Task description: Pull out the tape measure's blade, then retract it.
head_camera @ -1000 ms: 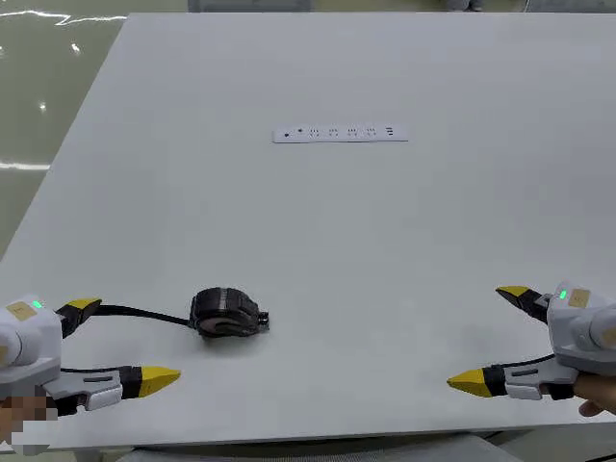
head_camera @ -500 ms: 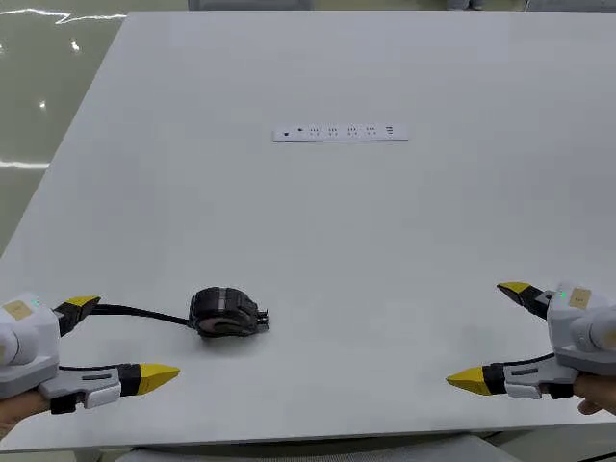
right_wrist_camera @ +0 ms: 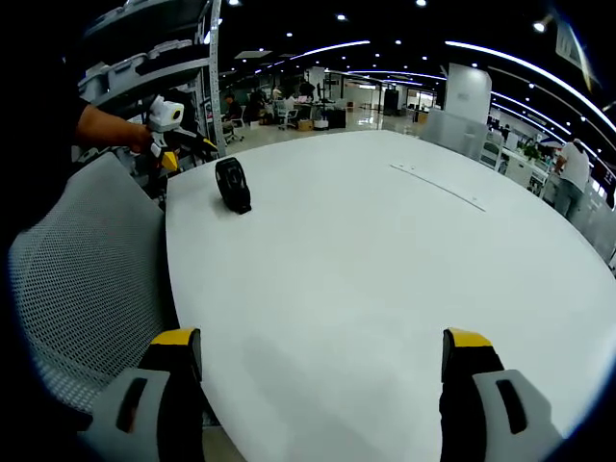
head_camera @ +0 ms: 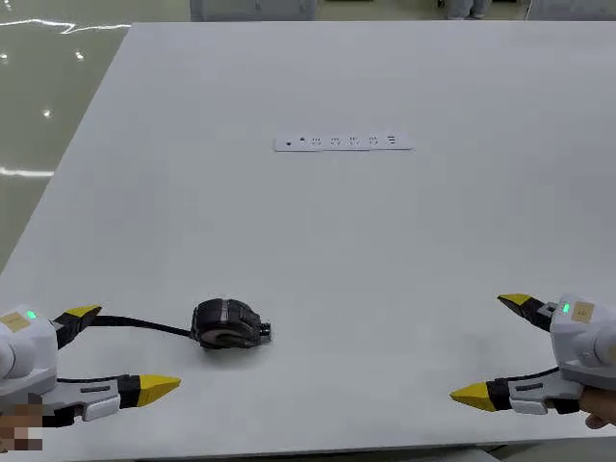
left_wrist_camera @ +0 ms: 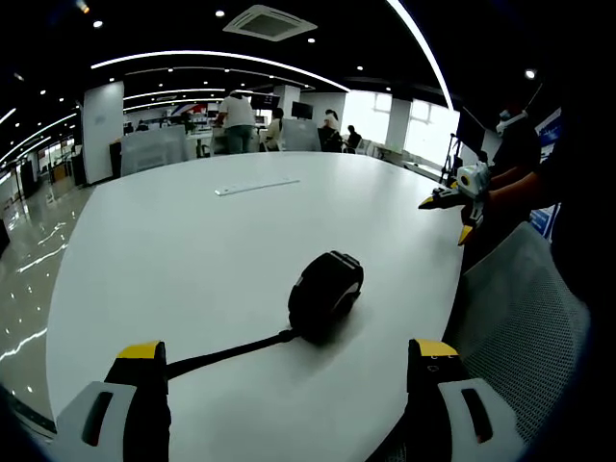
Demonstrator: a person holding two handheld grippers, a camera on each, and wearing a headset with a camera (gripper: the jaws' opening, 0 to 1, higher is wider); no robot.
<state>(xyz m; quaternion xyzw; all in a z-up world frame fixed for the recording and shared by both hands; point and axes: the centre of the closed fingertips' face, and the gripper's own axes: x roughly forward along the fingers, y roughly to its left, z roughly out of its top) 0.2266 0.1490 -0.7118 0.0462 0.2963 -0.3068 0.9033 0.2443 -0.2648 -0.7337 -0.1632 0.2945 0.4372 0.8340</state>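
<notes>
Head view edge crops the right tool (head_camera: 476,347).

Black tape measure (head_camera: 228,324), white table (head_camera: 404,250)

Power strip (head_camera: 344,142) on white table (head_camera: 404,260)

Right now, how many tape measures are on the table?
1: the tape measure sits near the front edge of the table, just ahead of the left tool.
</notes>
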